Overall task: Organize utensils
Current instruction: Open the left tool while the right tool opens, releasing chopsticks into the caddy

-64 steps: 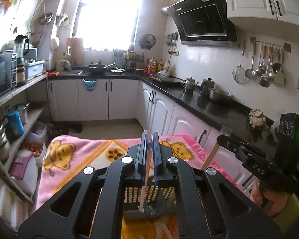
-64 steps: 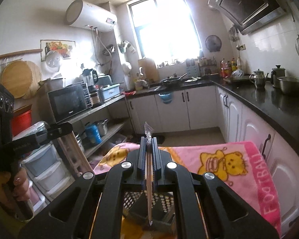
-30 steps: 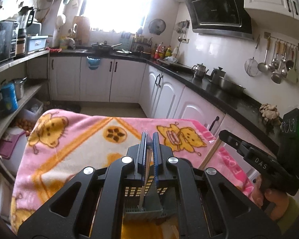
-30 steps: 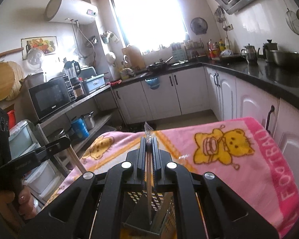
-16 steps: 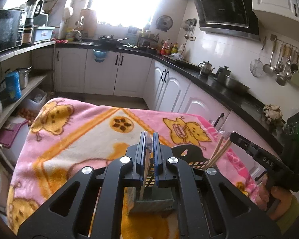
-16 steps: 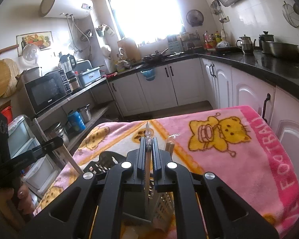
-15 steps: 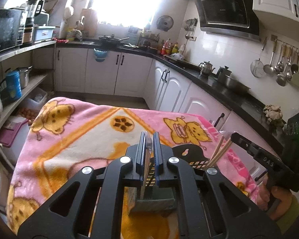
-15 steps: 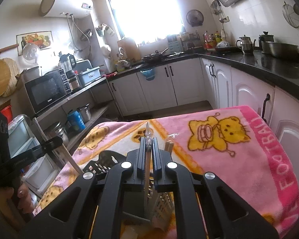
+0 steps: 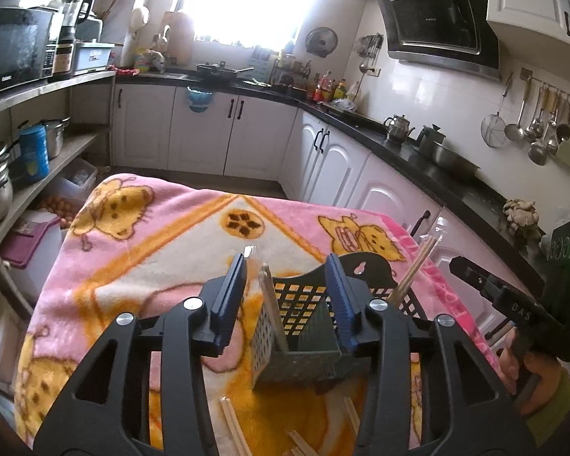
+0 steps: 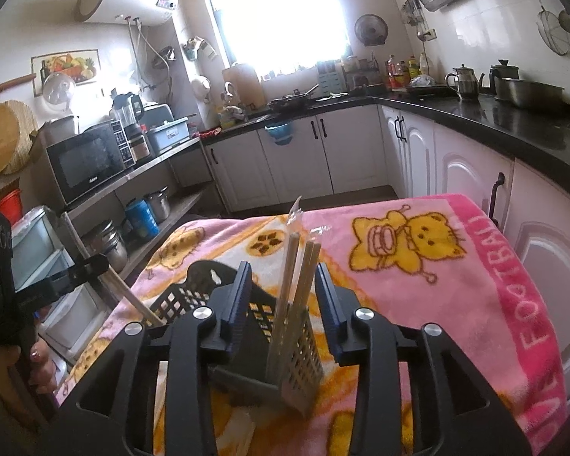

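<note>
A black perforated utensil basket point(image 9: 307, 326) stands on the pink and yellow blanket point(image 9: 163, 235); it also shows in the right wrist view point(image 10: 247, 326). My left gripper point(image 9: 290, 296) is open above it, and a wrapped pair of chopsticks point(image 9: 271, 307) leans inside, free of the jaws. My right gripper point(image 10: 283, 300) is open, and wrapped chopsticks point(image 10: 298, 277) stand in the basket between its fingers, untouched. More chopsticks point(image 9: 414, 269) lean at the basket's right side.
Loose chopsticks point(image 9: 233, 427) lie on the blanket in front of the basket. White cabinets with a black counter point(image 9: 418, 148) run along the right. Shelves with pots and a blue canister point(image 9: 34, 150) stand at the left. The other handle point(image 9: 520, 311) is at the right.
Both grippers have opened and let go of their wrapped chopsticks, which now stand in the basket. Both cameras have tipped down toward the blanket.
</note>
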`<state>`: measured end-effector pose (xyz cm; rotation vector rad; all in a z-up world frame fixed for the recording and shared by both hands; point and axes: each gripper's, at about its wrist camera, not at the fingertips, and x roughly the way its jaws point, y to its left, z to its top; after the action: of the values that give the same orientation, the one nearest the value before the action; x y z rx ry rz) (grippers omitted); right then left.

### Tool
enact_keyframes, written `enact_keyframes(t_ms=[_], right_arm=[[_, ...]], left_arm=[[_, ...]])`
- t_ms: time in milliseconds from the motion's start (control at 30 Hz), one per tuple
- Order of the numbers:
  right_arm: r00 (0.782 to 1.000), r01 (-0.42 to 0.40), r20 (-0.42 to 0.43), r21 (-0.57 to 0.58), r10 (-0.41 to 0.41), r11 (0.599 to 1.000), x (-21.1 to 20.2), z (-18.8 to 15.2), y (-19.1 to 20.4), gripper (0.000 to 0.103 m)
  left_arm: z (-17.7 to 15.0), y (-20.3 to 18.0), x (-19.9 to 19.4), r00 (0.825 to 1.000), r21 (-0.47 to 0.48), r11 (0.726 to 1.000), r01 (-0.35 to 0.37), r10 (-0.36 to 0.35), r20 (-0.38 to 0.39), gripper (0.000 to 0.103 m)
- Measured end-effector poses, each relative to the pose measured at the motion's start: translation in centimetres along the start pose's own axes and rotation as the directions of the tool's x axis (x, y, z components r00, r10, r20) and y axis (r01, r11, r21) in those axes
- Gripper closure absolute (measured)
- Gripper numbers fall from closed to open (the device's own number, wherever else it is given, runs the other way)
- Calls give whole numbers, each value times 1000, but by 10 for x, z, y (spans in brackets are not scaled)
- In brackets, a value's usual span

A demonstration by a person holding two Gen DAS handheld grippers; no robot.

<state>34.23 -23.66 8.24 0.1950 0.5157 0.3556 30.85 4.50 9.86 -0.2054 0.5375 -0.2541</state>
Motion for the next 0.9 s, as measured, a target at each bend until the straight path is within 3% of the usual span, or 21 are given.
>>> enact_keyframes(t_ms=[467, 900], right_arm=[[1000, 11, -25, -20, -11, 1000, -21, -19, 2, 62], [998, 33, -48, -59, -36, 998, -38, -44, 11, 55]], left_arm=[[-22, 3, -28, 1000, -21, 1000, -2, 2, 25, 40], [-62, 3, -42, 1000, -31, 1000, 0, 0, -10, 31]])
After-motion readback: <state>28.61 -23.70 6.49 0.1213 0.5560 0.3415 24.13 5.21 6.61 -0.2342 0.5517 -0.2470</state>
